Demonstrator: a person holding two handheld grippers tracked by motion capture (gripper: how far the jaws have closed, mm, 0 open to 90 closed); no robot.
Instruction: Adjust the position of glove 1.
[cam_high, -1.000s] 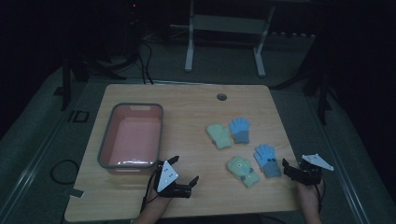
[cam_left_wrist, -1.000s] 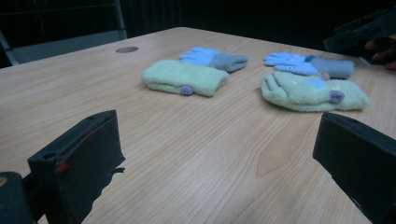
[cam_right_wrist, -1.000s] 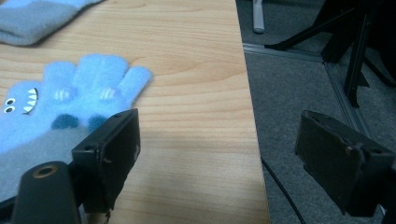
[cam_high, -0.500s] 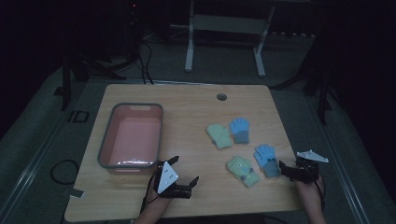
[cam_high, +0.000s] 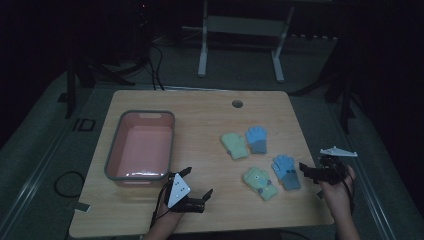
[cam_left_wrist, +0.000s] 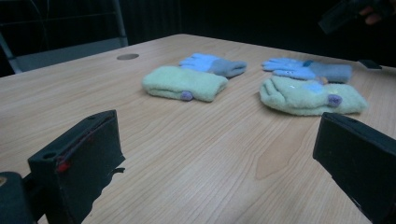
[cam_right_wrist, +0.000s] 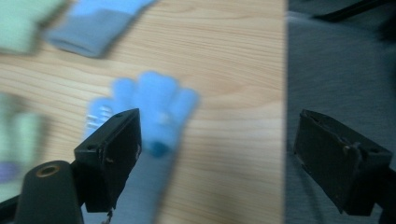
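Four small gloves lie on the right half of the wooden table (cam_high: 200, 115). The far pair is a green glove (cam_high: 234, 145) (cam_left_wrist: 184, 83) beside a blue glove (cam_high: 256, 139) (cam_left_wrist: 212, 63). In the near pair, a green glove (cam_high: 260, 182) (cam_left_wrist: 310, 95) sits beside a blue one (cam_high: 286, 171) (cam_left_wrist: 306, 69) (cam_right_wrist: 154, 112). My right gripper (cam_high: 306, 172) (cam_right_wrist: 219, 140) is open at the table's right edge, just right of the near blue glove. My left gripper (cam_high: 198, 181) (cam_left_wrist: 219, 154) is open low over bare wood, pointing at the gloves. Neither gripper holds anything.
A pink basin (cam_high: 140, 150) with a grey rim stands empty on the left half of the table. A round cable hole (cam_high: 237, 104) lies near the far edge. The table's right edge (cam_right_wrist: 285, 93) runs between the right gripper's jaws, with grey floor beyond.
The right gripper has shifted slightly forward and toward the near blue glove; its view is blurred by motion. The left gripper and the gloves have stayed where they were.
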